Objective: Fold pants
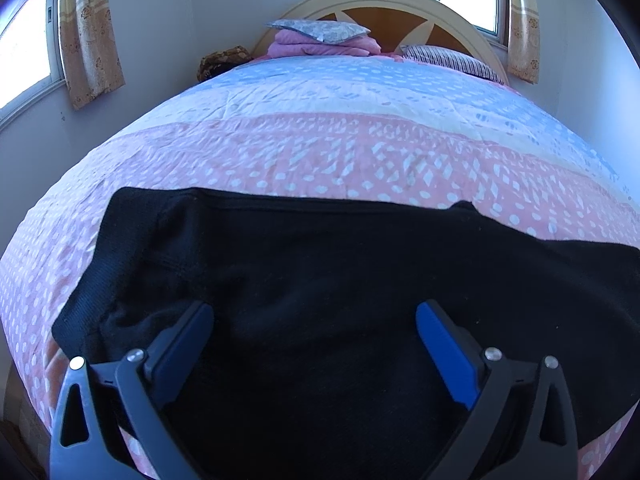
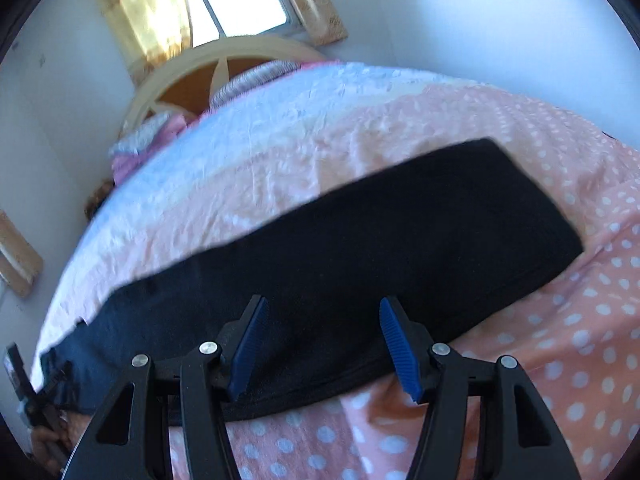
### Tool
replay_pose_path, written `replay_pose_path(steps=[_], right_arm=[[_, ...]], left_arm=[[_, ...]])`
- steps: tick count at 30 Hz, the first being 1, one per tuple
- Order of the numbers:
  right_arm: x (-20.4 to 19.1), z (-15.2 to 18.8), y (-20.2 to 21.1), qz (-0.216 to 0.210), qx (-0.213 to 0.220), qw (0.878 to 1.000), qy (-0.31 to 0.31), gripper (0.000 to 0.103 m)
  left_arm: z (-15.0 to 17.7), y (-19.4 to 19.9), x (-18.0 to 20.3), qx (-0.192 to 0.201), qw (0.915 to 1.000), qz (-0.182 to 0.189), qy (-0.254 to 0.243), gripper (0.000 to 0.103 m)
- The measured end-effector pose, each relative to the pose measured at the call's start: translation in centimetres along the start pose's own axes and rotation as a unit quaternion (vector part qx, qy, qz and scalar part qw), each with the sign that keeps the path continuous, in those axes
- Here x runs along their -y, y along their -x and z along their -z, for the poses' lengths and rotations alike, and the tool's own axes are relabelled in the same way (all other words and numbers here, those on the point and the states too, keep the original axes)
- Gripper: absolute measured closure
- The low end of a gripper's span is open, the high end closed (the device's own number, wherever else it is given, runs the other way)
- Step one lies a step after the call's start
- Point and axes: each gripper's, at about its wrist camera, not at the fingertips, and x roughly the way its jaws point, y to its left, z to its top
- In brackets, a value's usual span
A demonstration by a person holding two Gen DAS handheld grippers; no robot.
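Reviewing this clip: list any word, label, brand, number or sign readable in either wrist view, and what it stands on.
None: no readable text in either view.
The black pants show no tag or print.
The bedspread carries only dots and patterns, no letters.
The pillows and curtains bear patterns only.
The left gripper and right gripper show no markings.

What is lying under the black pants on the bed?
The long black fabric pants lie flat on a pink quilted bedspread with white dots, which shows on all sides. The part directly beneath the pants is covered, so anything there cannot be seen.
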Motion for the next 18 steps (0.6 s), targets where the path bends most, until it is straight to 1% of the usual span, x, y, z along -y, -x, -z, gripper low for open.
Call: replay_pose_path(steps=[1,3,5,8,9,11,13,14,17,18], right_arm=[[1.1,-0.3,0.9,-0.004,0.022,1.0,-0.019,0.043],[4.1,-1.3,2.3,0.007,0.06,0.995,-0.074,0.043],[7.5,-1.8,3.6,0.008,0.096,0.986,-0.135,0.043],[11.3,-1.3,4.0,0.042,0.107,0.974,-0.194,0.043],[12.0,-1.1,3.9,0.043,0.105,0.971,-0.211,0.043],[13.5,-0.6,3.7,0.025,0.103,0.961,-0.256,0.044],[13.5,-0.9,3.9,0.025,0.11,0.962,-0.249,0.044],[13.4,-0.9,3.4,0.02,0.099,0.964,-0.247,0.044],[13.0,-1.3,2.8,0.033,0.093,0.966,-0.237,0.044],[12.6,-1.6,2.5,0.043,0.085,0.969,-0.228,0.044]], left_arm=[[0.0,0.0,0.0,0.0,1.0,0.0,0.0,0.0],[0.0,0.0,0.0,0.001,1.0,-0.001,0.0,0.0],[0.0,0.0,0.1,0.002,1.0,-0.004,-0.001,0.0],[0.1,0.0,0.2,0.004,1.0,-0.007,-0.001,0.0],[0.0,-0.1,0.2,0.004,1.0,-0.007,-0.001,0.0],[0.0,-0.1,0.1,0.004,1.0,-0.007,-0.001,0.0],[0.0,-0.1,0.2,0.004,1.0,-0.008,-0.001,0.0],[0.0,-0.1,0.2,0.004,1.0,-0.009,-0.001,0.0],[0.0,-0.2,0.2,0.004,0.9999,-0.009,-0.002,0.0],[0.0,-0.2,0.2,0.004,1.0,-0.009,-0.002,0.0]])
